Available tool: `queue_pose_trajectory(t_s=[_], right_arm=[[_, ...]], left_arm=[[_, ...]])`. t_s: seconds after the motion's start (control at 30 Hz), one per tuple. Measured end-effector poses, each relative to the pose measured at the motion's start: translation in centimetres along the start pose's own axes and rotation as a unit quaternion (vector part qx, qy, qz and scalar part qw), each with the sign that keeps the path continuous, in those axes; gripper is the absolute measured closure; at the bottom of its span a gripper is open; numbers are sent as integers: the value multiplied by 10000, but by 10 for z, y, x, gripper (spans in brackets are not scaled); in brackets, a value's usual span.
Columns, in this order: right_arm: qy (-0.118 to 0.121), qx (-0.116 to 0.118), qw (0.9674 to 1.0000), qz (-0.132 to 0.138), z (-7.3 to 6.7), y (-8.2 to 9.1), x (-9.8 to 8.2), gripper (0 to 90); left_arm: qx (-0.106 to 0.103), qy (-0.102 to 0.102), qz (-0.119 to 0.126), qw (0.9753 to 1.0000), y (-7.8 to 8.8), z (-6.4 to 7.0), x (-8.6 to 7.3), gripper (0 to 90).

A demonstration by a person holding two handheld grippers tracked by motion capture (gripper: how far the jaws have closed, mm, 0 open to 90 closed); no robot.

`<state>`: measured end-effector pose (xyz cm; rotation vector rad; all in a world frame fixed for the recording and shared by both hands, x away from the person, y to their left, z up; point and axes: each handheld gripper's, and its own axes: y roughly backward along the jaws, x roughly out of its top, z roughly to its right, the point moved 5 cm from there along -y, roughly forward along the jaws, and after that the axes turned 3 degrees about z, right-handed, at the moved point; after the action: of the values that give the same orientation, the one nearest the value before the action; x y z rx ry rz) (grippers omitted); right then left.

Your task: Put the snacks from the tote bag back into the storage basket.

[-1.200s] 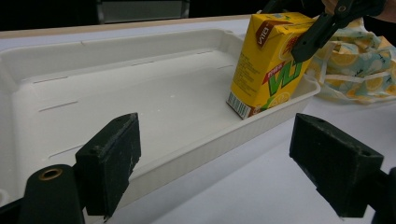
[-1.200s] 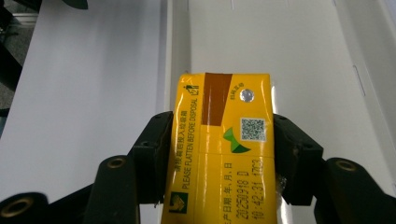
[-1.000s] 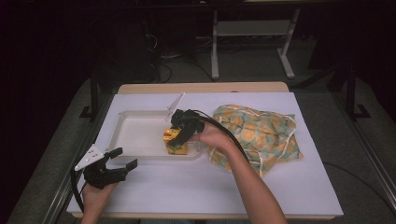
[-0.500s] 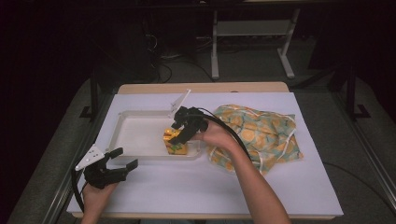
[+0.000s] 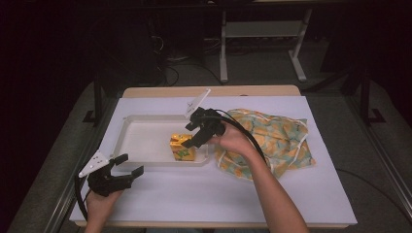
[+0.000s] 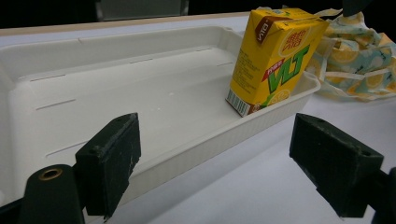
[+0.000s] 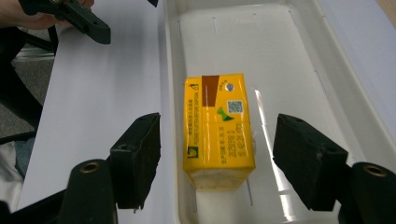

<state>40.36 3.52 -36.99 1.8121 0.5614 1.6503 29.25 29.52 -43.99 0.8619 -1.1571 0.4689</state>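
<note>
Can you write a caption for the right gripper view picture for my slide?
Open right hand-held gripper above a yellow juice box standing in a white tray.

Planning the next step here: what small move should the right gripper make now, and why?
Probably lift the right gripper clear. Its jaws have just been opening, with gaps either side of the yellow drink carton, which stands in the white plastic tray, apparently placed.

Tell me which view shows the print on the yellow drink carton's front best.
The left gripper view: the yellow drink carton stands upright in the white tray, green lettering and barcode readable. The right gripper view looks down on its top, between the open right claw. The high view shows it small.
</note>
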Motion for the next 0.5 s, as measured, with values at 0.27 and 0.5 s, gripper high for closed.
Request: queue_pose_trajectory(t_s=[0.27, 0.5], right_arm=[[-49, -143, 9998, 126, 0, 18, -9, 314], [-127, -231, 9995, 152, 1, 30, -19, 313]], left_arm=[[0, -7, -35, 10000, -1, 1, -1, 160], [-1, -14, -52, 10000, -1, 1, -1, 160]])
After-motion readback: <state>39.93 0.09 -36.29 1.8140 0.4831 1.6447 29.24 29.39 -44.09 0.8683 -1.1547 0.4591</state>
